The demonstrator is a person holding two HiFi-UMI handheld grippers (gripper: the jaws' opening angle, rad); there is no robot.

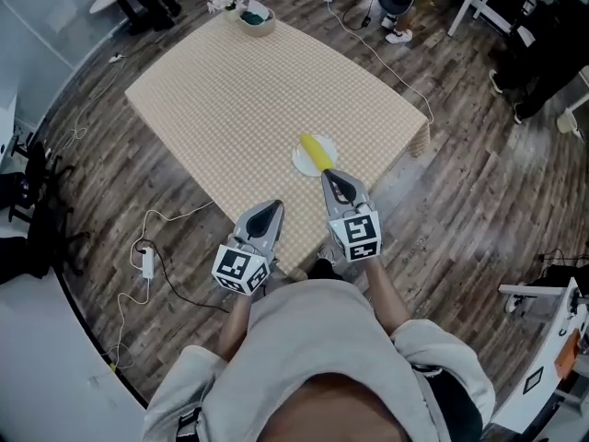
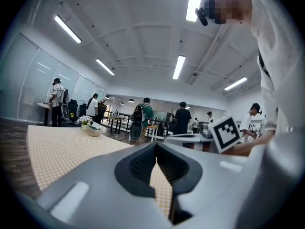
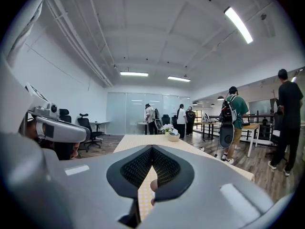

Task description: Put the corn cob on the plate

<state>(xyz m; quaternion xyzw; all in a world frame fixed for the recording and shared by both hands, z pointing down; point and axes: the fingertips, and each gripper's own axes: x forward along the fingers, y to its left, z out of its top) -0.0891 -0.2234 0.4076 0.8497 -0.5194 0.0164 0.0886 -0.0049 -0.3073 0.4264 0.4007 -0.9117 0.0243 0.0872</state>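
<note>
The yellow corn cob (image 1: 317, 151) lies on a small white plate (image 1: 301, 163) near the front right edge of the table with the checked cloth (image 1: 248, 99). My right gripper (image 1: 329, 177) is just in front of the plate, apart from the cob. Its jaws are shut with nothing in them, and its own view shows its fingertips (image 3: 152, 150) meeting. My left gripper (image 1: 274, 208) hangs at the table's front edge, left of the right one. It is also shut and empty, its fingertips (image 2: 156, 146) meeting in its own view.
A bowl with white flowers (image 1: 253, 15) stands at the table's far corner, the bowl (image 3: 172, 137) also showing ahead in the right gripper view. Cables (image 1: 152, 247) run over the wooden floor. Several people (image 2: 141, 118) stand among desks and chairs beyond the table.
</note>
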